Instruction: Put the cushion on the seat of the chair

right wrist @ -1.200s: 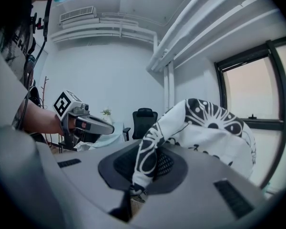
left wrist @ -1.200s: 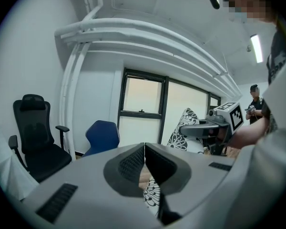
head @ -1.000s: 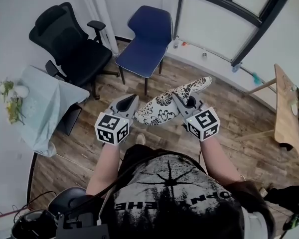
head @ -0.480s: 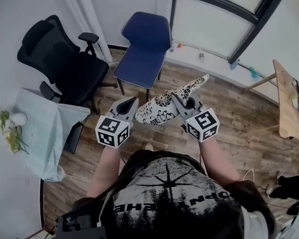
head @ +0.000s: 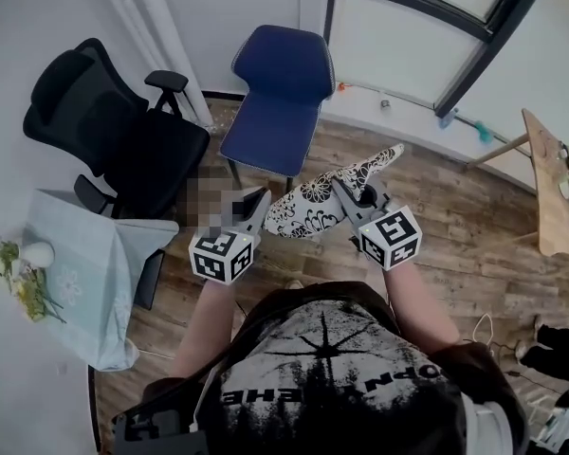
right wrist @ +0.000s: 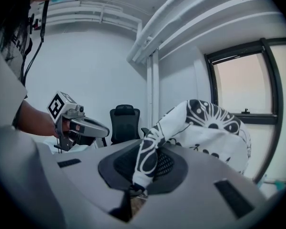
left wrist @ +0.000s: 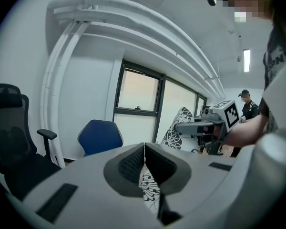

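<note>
1. The step in hand is the carrying. The cushion [head: 318,202], white with a black flower pattern, hangs in the air between the two claws. It is above the wooden floor [head: 455,216] and touches no chair.
2. The left claw [head: 262,197] is clenched on the left edge of the cushion. In the left gripper view its jaws press together, with a strip of the patterned cloth caught between them.
3. The right claw [head: 340,187] also grasps the cushion. The right gripper view shows a fold of the cloth pinched between the jaws, and the rest of the cushion rises beyond them.
4. The blue chair [head: 283,64] stands ahead by the wall, and its seat [head: 261,133] is bare. The black office chair [head: 114,121] stands just to its left, also bare. The task does not say which chair is meant. The cushion is nearer the blue one, so I judge this is the target, but I am not certain.
5. The next move, in my judgement, is to bring the cushion forward over the seat. Both claws should stay level so that it comes down flat. They should release it only when it rests on the seat, otherwise it may slide to the floor.
</note>
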A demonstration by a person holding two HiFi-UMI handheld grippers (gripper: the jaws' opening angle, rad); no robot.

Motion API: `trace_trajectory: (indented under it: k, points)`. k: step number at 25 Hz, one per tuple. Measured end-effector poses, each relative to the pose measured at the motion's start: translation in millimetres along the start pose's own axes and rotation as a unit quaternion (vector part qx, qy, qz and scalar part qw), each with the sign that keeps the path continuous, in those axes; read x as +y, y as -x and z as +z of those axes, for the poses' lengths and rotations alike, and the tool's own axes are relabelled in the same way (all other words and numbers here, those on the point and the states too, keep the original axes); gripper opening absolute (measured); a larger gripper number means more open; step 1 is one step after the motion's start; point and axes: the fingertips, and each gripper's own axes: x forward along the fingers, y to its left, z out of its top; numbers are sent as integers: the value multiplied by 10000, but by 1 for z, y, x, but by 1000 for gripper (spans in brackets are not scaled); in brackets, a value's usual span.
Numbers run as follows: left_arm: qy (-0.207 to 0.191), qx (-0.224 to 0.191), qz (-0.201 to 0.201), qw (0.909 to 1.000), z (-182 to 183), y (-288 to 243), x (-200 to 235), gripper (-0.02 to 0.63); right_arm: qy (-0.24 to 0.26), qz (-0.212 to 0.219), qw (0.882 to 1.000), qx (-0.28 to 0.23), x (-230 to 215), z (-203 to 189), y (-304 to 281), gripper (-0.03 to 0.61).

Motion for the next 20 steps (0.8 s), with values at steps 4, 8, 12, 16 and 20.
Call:
trace_trajectory:
  k: [4, 8, 12, 16, 20]
  points:
    - [42, -9, -36, 10000, -1, -4, 14, 17, 38, -23, 10000, 79, -2, 0, -14, 28]
    - [90, -35, -15, 10000, -2, -7, 24, 17, 103, -3, 9997, 202, -2, -3, -25, 28]
    - [172, 1, 15, 9999, -6, -9, 34, 17, 147, -15, 9996, 256, -5, -3, -36, 28]
    - [274, 19, 101, 9996, -8, -16, 45, 17, 149, 78, 9994, 297, -11, -3, -48, 28]
    - [321, 33, 207, 9993, -6, -29, 58, 17, 125, 188, 9992, 318, -25, -5, -65, 28]
